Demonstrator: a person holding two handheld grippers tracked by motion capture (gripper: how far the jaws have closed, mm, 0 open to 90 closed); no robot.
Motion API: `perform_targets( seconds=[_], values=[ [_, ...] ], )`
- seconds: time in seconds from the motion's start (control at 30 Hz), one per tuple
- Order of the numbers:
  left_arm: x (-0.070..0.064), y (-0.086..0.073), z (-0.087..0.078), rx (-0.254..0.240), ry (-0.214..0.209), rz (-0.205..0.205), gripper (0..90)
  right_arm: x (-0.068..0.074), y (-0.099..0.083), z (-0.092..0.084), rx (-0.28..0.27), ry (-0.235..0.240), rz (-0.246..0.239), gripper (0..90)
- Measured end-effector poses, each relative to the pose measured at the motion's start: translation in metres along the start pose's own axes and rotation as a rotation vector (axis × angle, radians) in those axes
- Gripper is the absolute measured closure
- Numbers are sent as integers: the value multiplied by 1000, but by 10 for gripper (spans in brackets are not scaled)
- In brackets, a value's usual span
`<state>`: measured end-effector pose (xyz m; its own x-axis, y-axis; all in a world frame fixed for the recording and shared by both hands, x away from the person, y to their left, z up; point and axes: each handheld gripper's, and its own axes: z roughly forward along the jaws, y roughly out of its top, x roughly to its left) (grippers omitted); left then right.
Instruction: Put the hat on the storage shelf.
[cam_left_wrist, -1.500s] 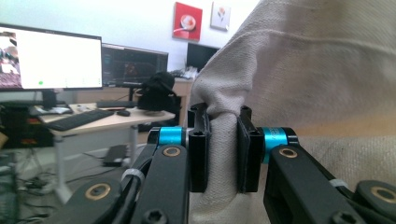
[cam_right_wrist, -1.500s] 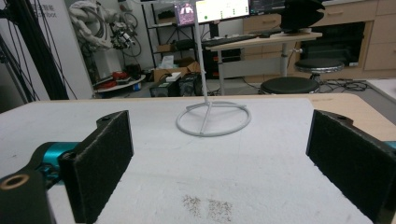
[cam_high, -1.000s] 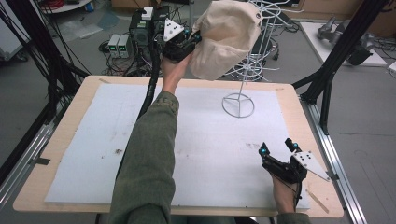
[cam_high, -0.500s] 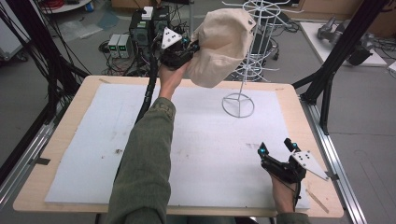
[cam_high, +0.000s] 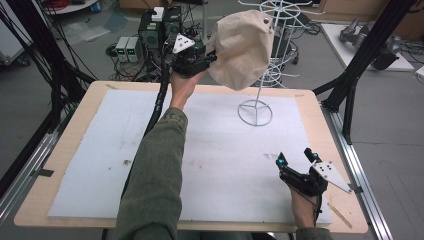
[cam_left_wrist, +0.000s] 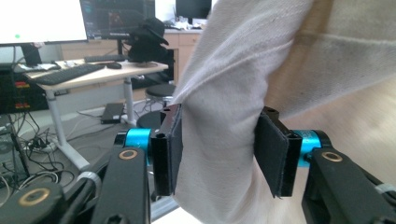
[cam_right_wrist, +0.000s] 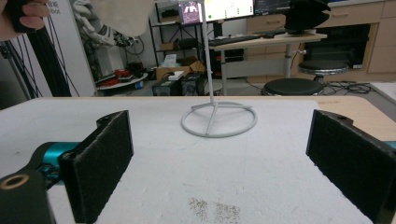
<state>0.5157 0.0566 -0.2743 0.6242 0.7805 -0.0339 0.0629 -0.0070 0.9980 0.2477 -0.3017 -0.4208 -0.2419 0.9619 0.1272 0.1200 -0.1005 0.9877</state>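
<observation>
Grey floor (cam_high: 390, 125), desk (cam_left_wrist: 93, 74) with keyboard (cam_left_wrist: 70, 73), lit monitor (cam_left_wrist: 42, 21), round stool (cam_right_wrist: 292, 86)

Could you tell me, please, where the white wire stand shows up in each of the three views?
High view: the white wire stand rises right of centre, its top behind the beige cap.
Left gripper view: I cannot pick it out.
Right gripper view: its ring base sits at centre.
Shared landmark: the white mat.

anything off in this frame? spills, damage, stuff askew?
Nothing serious. The cap hangs bunched from the left gripper, clamped on a fold of fabric, beside the wire stand, not on it. A few dark specks mark the white mat near the right gripper, which is open. No damage visible.
</observation>
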Motion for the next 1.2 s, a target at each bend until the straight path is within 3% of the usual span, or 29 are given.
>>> perform_targets(
  seconds=[0.13,0.27,0.87,1.2],
  values=[
    [0,0,-2,-25,-13,-34,439,0,0,0,-1,-1,-2,62],
    [1,3,-5,-50,-23,-38,368,0,0,0,0,0,-4,62],
    [-3,8,-18,-83,-56,-13,344,0,0,0,0,-2,-5,62],
    [-6,8,-38,-102,-136,-6,330,1,0,1,0,0,-4,62]
  ],
)
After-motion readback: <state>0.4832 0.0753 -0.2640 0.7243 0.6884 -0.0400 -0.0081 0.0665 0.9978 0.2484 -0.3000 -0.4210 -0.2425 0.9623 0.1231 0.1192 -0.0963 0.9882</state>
